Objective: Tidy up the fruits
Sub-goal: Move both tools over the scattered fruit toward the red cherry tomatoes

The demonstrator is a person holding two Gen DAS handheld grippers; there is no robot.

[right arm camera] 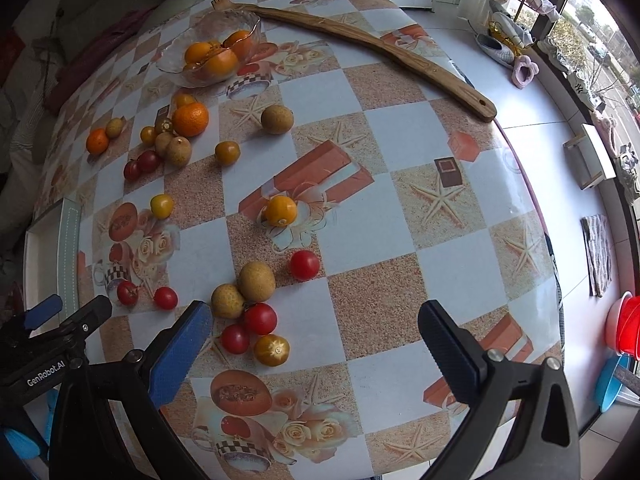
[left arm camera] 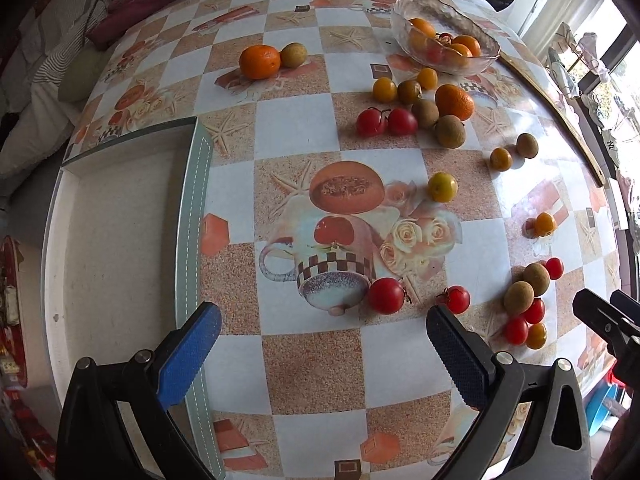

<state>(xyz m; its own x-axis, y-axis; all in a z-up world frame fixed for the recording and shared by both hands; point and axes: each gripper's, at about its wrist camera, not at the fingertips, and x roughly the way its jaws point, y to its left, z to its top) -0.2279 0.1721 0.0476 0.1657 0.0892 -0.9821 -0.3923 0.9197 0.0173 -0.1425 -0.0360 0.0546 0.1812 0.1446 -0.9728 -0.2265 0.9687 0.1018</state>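
Many small fruits lie scattered on the checked tablecloth: red tomatoes (left arm camera: pixel 386 295), yellow tomatoes (left arm camera: pixel 442 187), brown longans (left arm camera: pixel 450 131) and oranges (left arm camera: pixel 259 62). A glass bowl (left arm camera: pixel 476 28) at the far side holds several oranges; it also shows in the right wrist view (right arm camera: pixel 244 20). My left gripper (left arm camera: pixel 324 334) is open and empty above the near table, just short of two red tomatoes. My right gripper (right arm camera: pixel 316 330) is open and empty, with a cluster of red tomatoes (right arm camera: pixel 260 319), a yellow tomato (right arm camera: pixel 271 349) and longans (right arm camera: pixel 256 281) near its left finger.
A white tray with a grey-green rim (left arm camera: pixel 196 208) stands at the table's left edge. A long wooden back scratcher (right arm camera: pixel 384 46) lies along the far right edge. Shoes and a basin lie on the floor at the right.
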